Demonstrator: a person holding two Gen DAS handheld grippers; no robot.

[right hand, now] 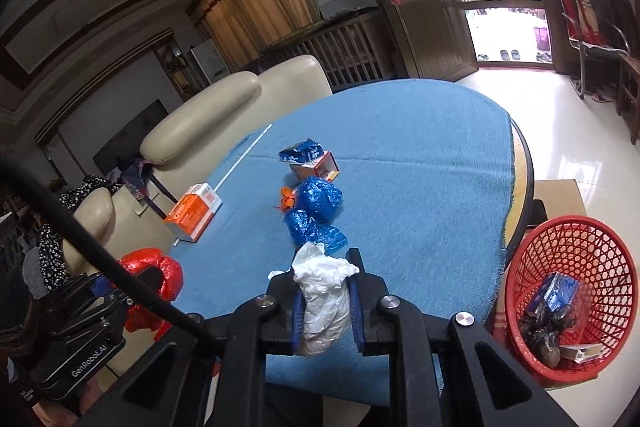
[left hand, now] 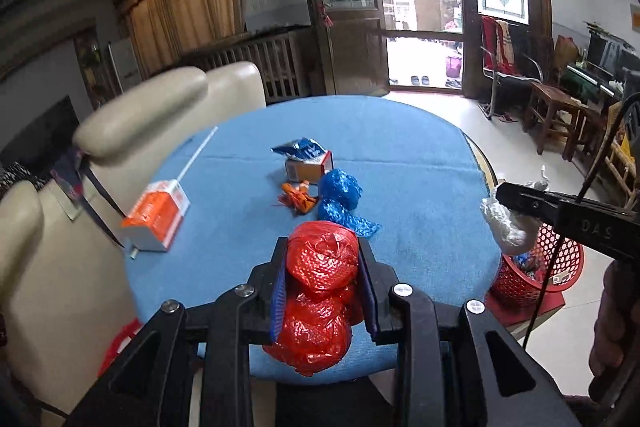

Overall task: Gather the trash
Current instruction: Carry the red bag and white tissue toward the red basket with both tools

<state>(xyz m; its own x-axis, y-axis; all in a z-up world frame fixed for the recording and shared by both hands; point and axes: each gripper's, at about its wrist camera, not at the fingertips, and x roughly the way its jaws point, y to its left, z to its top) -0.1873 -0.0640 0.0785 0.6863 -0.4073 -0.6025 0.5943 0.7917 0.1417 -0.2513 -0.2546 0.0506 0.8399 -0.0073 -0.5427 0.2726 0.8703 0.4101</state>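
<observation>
Left gripper (left hand: 323, 287): clenched on a crumpled red plastic bag (left hand: 320, 291), which fills the gap between the fingers and bulges out below them.

Right gripper (right hand: 326, 291): clamped on a wad of thin white plastic film (right hand: 324, 301); jaws nearly together, film spilling above and below the pads.

Red round lattice plastic basket (right hand: 576, 255): on the floor off the table's edge, at about 3 o'clock from the right gripper in its own view. Already holds a blue carton and some dark wrapped lumps — exact contents hard to make out.

Key relation: the basket lies to the right of both tools, and the right hand is the nearer one. In the left wrist view the right gripper sits at 3 o'clock with the white film hanging just above the basket rim, or possibly just short of it. The left hand would have to cross further over, so the white film looks due to go in first.

Round table with blue cloth (right hand: 420, 147), litter left on it:
- blue crinkled plastic bags (right hand: 318, 211), 12 o'clock from the right gripper
- small orange wrapper scrap (right hand: 287, 201), touching the blue bags
- open small box with a blue foil packet on top (right hand: 310, 159), beyond them
- orange-and-white carton (right hand: 194, 213), 10 o'clock, near the table edge, beside a thin white stick (right hand: 246, 155)
</observation>
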